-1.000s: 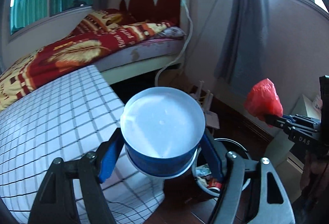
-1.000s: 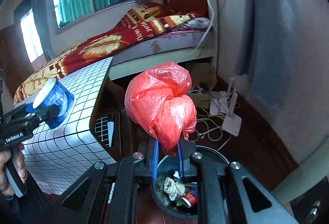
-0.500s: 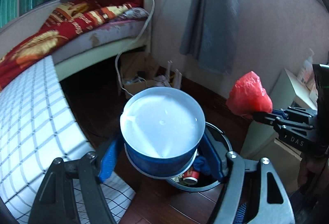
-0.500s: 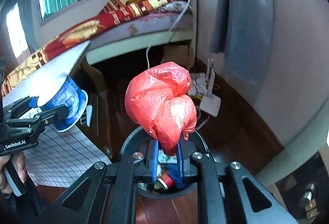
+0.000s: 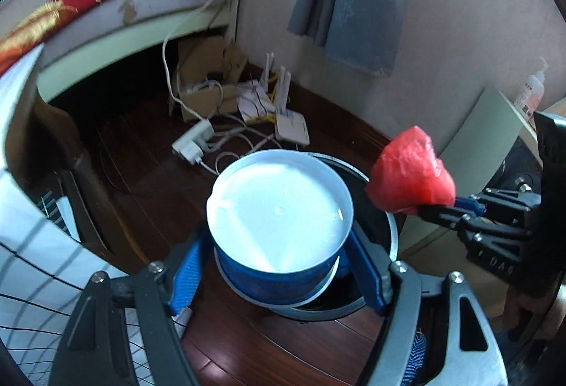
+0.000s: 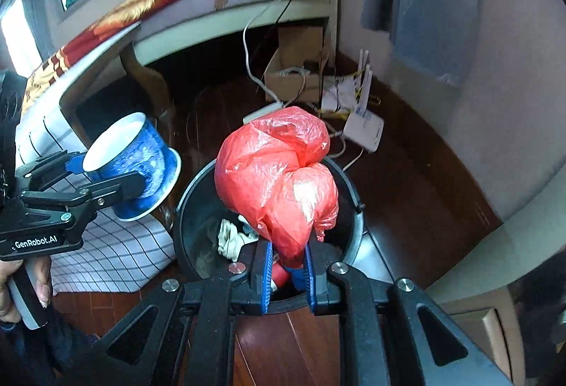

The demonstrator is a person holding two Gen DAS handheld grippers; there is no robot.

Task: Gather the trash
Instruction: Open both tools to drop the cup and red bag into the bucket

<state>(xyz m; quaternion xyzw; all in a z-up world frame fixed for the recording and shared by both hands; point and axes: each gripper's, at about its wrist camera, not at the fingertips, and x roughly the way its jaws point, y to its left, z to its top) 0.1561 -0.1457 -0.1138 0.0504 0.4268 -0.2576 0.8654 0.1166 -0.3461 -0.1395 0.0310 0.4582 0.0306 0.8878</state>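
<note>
Blue and white, my round paper bowl (image 5: 279, 226) sits squeezed in my left gripper (image 5: 279, 265), over the black bin's (image 5: 391, 237) rim. My right view alone shows trash inside the bin (image 6: 348, 195); my right gripper (image 6: 288, 271) pinches a crinkly red plastic bag (image 6: 279, 180) above it.

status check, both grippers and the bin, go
Left gripper shut on blue paper bowl. Right gripper shut on red plastic bag. Both above open trash bin; nothing blocking the drop.
</note>
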